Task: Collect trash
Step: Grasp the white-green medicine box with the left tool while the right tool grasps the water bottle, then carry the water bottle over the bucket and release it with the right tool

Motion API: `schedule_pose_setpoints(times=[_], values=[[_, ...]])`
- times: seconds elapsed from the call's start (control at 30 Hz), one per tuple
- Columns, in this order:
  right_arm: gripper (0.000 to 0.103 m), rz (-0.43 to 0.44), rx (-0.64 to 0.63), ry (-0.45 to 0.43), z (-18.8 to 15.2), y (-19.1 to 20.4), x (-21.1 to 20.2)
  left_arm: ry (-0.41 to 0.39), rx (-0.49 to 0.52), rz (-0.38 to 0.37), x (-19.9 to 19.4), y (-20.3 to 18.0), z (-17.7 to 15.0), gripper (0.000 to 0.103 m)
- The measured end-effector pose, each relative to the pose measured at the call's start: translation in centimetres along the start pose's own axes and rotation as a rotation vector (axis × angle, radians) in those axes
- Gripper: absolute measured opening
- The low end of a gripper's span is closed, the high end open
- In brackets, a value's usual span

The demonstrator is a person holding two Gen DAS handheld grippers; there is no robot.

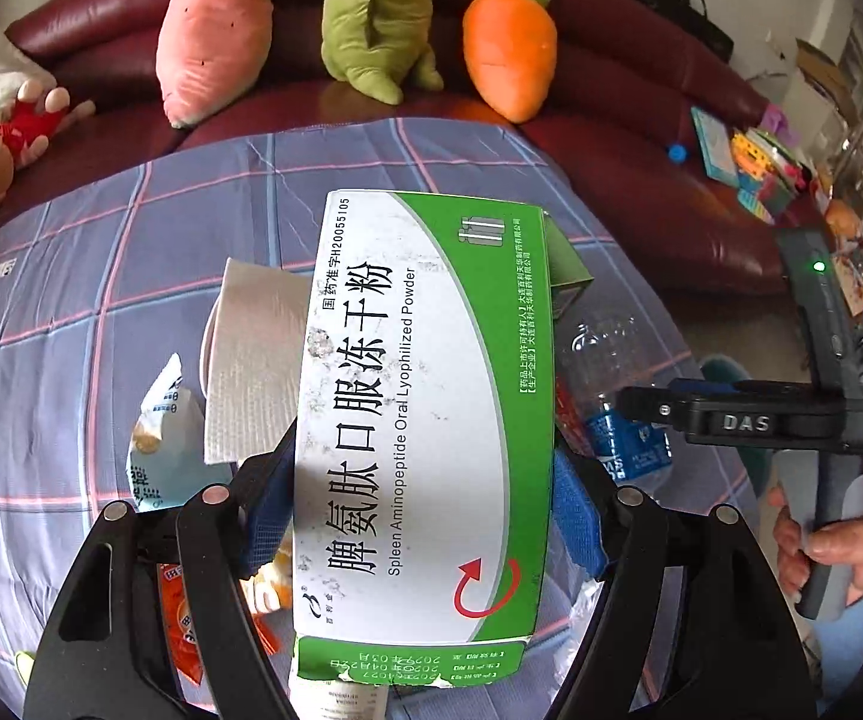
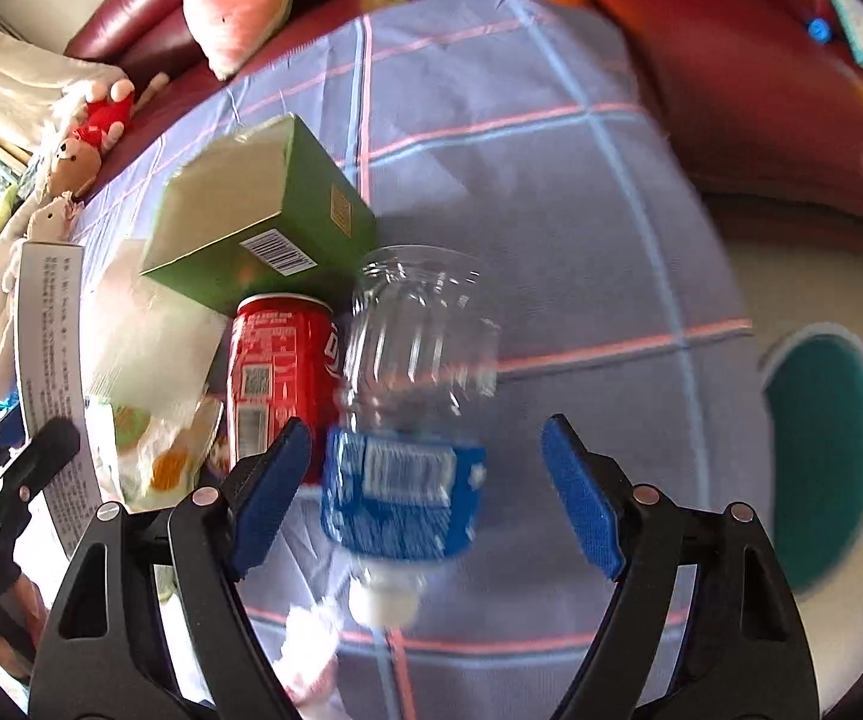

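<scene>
My left gripper (image 1: 422,510) is shut on a white and green medicine box (image 1: 419,420), its blue pads pressing both long sides, and the box hangs above the checked cloth. The same box (image 2: 47,330) shows at the left edge of the right wrist view. My right gripper (image 2: 425,492) is open over a clear plastic bottle (image 2: 413,396) with a blue label, lying cap toward the camera. The bottle lies between the pads, close to the left one, with a gap on the right. A red can (image 2: 278,366), a green carton (image 2: 263,216) and a paper napkin (image 2: 149,336) lie beside it.
A purple checked cloth (image 2: 551,180) covers the table. Snack wrappers (image 1: 161,438) and a crumpled tissue (image 2: 311,642) lie near its front. Behind stands a maroon sofa (image 1: 641,120) with plush toys (image 1: 509,42). A teal round thing (image 2: 827,456) sits on the floor at right.
</scene>
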State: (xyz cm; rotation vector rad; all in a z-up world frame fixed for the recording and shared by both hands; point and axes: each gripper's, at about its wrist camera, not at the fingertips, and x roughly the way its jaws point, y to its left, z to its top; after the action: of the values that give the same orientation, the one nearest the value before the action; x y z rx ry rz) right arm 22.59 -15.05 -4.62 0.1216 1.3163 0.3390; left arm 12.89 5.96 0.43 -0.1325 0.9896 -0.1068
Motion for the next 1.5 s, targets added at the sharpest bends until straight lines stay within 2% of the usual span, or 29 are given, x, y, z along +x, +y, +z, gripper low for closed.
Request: schedule_pose_setpoints(times=[0.07,0.17,0.27,0.43,0.63,0.8,0.87,0.93,1.0,1.13,1.3,1.5], values=[[0.076,0.006,0.002,0.018,0.6,0.0,1.3,0.008,-0.007,0.001,0.5,0.2,0.1,0.074],[0.063,0.055,0.004,0.049,0.6,0.0,2.7,0.018,-0.007,0.002,1.0,-0.1,0.0,0.074],[0.062,0.079,-0.003,0.029,0.3,0.0,2.5,0.02,0.002,0.006,1.2,-0.7,0.3,0.074],[0.062,0.13,0.043,-0.029,-0.6,-1.7,-0.1,0.013,0.047,-0.006,0.7,-3.1,0.7,0.074],[0.062,0.171,0.143,-0.139,-2.3,-7.0,-5.6,0.02,0.116,-0.051,0.9,-7.8,0.9,0.074],[0.062,0.121,0.199,-0.272,-4.0,-12.5,-12.3,0.019,0.196,-0.1,1.6,-13.2,1.4,0.074],[0.062,0.026,0.223,-0.334,-5.1,-15.4,-14.9,0.018,0.229,-0.127,2.0,-15.8,1.7,0.074],[0.062,-0.038,0.26,-0.358,-5.9,-18.1,-16.1,0.017,0.264,-0.156,2.6,-18.5,1.9,0.074],[0.062,-0.081,0.297,-0.357,-6.8,-20.6,-16.4,0.014,0.292,-0.17,3.2,-20.7,2.0,0.074],[0.062,-0.152,0.36,-0.303,-8.2,-25.2,-14.4,0.037,0.335,-0.192,5.4,-25.0,1.8,0.074],[0.063,-0.138,0.407,-0.223,-8.8,-27.9,-10.8,0.08,0.362,-0.197,8.1,-28.0,1.4,0.074],[0.065,-0.086,0.428,-0.156,-9.5,-28.3,-8.2,0.116,0.396,-0.193,10.0,-30.0,1.0,0.074]])
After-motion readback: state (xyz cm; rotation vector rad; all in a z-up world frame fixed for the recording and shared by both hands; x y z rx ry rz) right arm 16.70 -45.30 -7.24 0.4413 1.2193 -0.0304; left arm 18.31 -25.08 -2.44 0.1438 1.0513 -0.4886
